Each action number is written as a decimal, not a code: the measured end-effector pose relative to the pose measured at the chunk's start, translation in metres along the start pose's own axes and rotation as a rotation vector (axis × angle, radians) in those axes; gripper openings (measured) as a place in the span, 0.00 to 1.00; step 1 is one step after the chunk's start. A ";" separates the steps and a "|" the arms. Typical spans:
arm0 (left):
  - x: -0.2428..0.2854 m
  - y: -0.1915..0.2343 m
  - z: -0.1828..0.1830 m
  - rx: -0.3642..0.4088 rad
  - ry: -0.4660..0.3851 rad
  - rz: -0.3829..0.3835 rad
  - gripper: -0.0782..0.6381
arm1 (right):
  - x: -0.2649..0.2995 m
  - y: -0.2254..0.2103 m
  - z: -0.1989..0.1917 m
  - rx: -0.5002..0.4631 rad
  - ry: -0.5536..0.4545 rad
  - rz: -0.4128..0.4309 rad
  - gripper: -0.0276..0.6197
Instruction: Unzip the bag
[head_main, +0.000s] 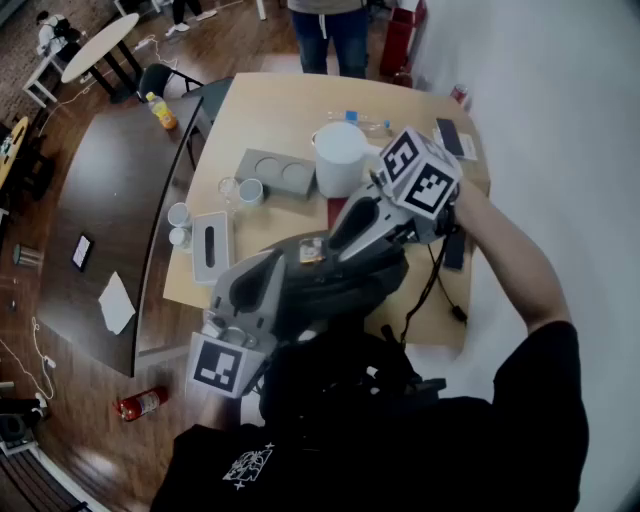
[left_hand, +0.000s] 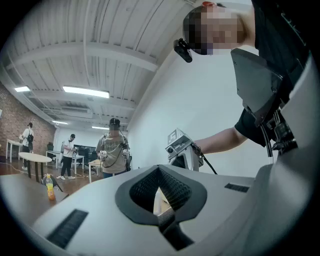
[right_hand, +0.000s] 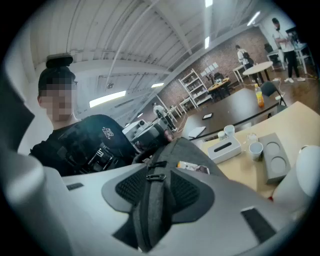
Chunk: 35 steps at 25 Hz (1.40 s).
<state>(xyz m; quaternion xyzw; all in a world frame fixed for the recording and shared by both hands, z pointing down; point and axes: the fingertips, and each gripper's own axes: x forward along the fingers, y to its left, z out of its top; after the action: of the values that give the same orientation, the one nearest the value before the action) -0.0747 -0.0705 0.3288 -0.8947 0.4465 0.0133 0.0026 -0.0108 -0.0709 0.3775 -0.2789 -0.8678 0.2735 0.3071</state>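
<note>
The dark grey bag (head_main: 345, 290) hangs above the near edge of the tan table (head_main: 270, 110), between my two grippers. My right gripper (head_main: 328, 250) comes in from the upper right and is shut on a fold of the bag (right_hand: 187, 150). The zipper line and a metal pull (right_hand: 156, 177) run straight between the right gripper's (right_hand: 155, 189) pads. A small printed packet (right_hand: 192, 167) lies on the bag just beyond. My left gripper (head_main: 290, 263) reaches the bag's other end from the lower left. In its own view the left gripper (left_hand: 162, 206) is shut with nothing seen between its pads.
On the tan table stand a white jug (head_main: 340, 155), a grey tray with two round hollows (head_main: 275, 172), a tissue box (head_main: 210, 245) and small cups (head_main: 250, 190). A black cable (head_main: 430, 280) trails at the right. A dark table (head_main: 100, 210) adjoins on the left; a person (head_main: 330, 30) stands beyond.
</note>
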 end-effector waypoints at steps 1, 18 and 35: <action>0.000 0.000 0.000 0.001 -0.002 -0.003 0.10 | 0.002 -0.002 -0.001 0.013 0.020 0.014 0.32; 0.001 0.002 0.001 -0.006 -0.008 -0.015 0.10 | 0.006 0.004 -0.006 -0.022 0.106 0.075 0.24; 0.002 0.002 -0.001 -0.005 -0.007 -0.019 0.10 | -0.003 0.023 -0.004 0.048 0.108 0.136 0.20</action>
<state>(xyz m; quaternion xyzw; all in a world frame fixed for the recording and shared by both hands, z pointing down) -0.0751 -0.0730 0.3298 -0.8989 0.4378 0.0177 0.0021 0.0017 -0.0559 0.3644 -0.3442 -0.8222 0.2990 0.3408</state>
